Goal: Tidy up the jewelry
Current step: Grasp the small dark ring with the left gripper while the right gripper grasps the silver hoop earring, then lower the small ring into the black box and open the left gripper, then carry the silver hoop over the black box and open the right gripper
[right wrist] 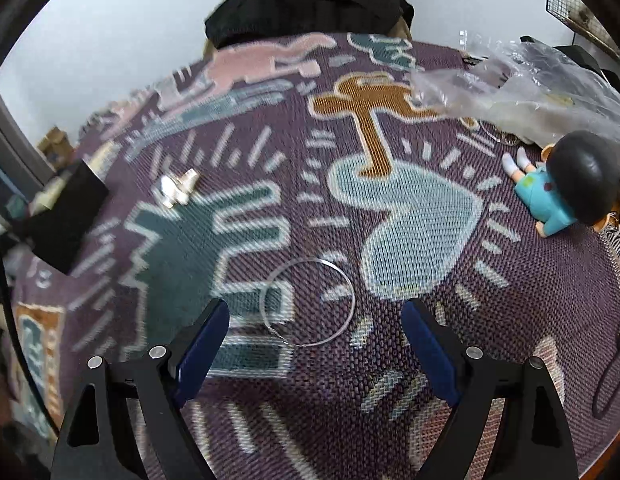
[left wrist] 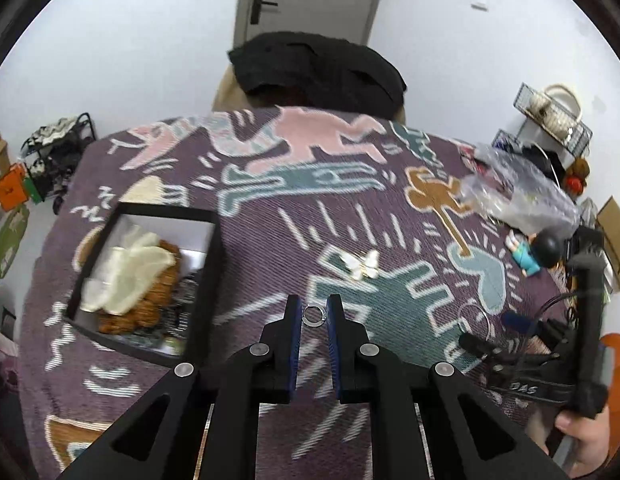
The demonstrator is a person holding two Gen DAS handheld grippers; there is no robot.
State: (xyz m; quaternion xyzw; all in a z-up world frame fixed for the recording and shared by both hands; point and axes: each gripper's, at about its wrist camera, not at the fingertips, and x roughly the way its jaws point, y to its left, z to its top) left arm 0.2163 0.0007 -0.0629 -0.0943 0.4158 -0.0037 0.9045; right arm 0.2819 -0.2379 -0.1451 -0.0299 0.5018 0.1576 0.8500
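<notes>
On the patterned cloth [left wrist: 246, 264] the left gripper [left wrist: 314, 312] sits with its blue-padded jaws narrowed to a small gap, and a small silver ring [left wrist: 313, 315] lies right in that gap at the fingertips; the ring seems to fill most of the space between the pads, but whether they are actually pinching it or only flanking it I cannot tell. The right gripper [right wrist: 316, 320] is spread wide and holds nothing. Just ahead of its fingertips, slightly left of the midline between them, a thin clear bangle [right wrist: 308, 302] lies flat on the cloth, its hoop narrower than the spread of the jaws. Farther off and to the left rests a white butterfly piece [left wrist: 364, 265], beyond both tools and nearer to the left one. The open black box [left wrist: 110, 220], already holding pale and orange-brown items, stands to the far left of the left gripper, so the left hand is much the closer one for carrying anything into it. My judgement is that the coming move turns on the ring being dead centre between the left pads: closing fully should capture it, then a swing leftward reaches the box.
</notes>
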